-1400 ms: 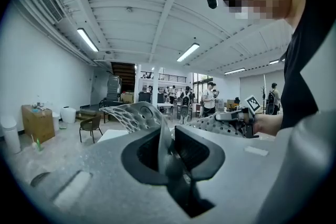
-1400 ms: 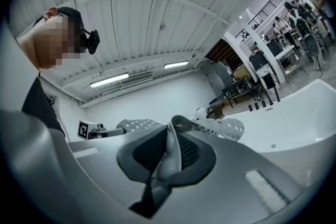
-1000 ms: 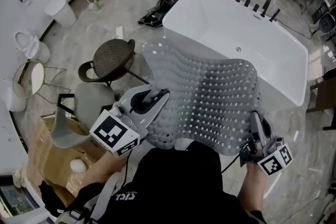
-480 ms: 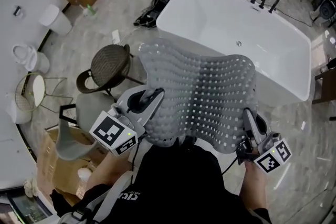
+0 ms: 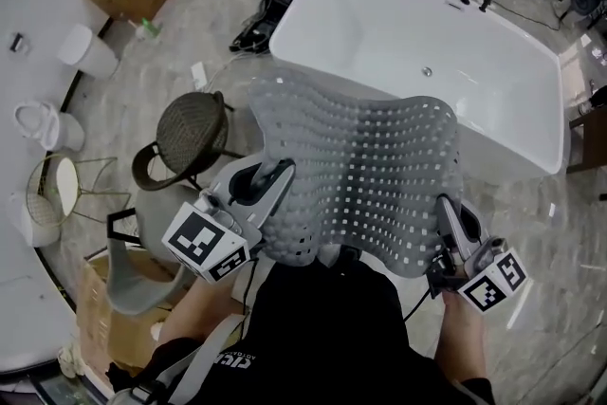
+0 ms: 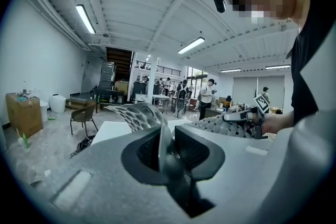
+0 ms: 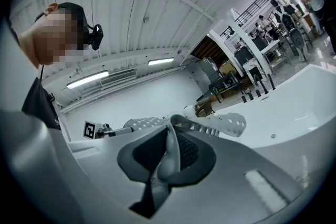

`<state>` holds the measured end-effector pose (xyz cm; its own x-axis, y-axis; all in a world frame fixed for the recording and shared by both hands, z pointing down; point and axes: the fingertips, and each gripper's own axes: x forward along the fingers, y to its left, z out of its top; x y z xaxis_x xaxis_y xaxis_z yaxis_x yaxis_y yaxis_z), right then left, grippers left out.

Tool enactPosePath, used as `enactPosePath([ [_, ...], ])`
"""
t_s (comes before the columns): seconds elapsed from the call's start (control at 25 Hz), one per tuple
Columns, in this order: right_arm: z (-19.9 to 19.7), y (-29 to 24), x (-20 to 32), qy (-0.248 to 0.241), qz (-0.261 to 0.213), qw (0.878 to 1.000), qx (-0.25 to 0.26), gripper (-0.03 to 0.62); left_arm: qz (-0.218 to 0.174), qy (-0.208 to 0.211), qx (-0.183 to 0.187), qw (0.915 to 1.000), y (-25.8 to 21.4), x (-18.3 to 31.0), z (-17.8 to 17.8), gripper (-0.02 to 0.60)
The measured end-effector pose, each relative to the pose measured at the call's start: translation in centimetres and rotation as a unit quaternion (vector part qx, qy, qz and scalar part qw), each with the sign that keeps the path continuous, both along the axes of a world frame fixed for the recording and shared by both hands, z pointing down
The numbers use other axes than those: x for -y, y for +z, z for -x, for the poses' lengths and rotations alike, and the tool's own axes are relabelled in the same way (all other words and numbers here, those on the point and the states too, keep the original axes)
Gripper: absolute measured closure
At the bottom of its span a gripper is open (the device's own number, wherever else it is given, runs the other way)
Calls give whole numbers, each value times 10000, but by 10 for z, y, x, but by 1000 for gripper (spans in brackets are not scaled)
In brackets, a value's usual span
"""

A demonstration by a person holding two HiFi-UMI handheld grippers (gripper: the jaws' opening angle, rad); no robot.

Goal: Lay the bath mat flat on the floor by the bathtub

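Left gripper (image 5: 273, 177) and right gripper (image 5: 448, 221) each clamp the bath mat (image 5: 379, 166), holding it up off the floor (image 5: 218, 24).
The fingers are pressed shut on the mat's near edge, one pair at each corner (the grey edge curls up between them). The perforated sheet spreads outward toward the white bathtub (image 5: 379, 24), and its far edge overlaps the tub's near rim in the head view. A round dark chair (image 5: 190, 128) stands just left.
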<state>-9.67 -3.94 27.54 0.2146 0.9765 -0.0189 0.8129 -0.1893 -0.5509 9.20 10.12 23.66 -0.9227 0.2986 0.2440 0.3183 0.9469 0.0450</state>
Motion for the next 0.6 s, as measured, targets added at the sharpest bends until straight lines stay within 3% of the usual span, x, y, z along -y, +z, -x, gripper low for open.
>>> enactPosePath([
  [0.28,-19,34,-38,155,-431,9988,-184,577,-106,346,-55,9993,34,-44,-5,528],
  [0.44,-20,42,-43,232,-582,9977,-265,577,-183,745,-145,9969,48,-46,13,528],
  [0.6,-12,65,-54,86,-663,9970,-398,577,-227,752,-247,9966,66,-52,34,528],
])
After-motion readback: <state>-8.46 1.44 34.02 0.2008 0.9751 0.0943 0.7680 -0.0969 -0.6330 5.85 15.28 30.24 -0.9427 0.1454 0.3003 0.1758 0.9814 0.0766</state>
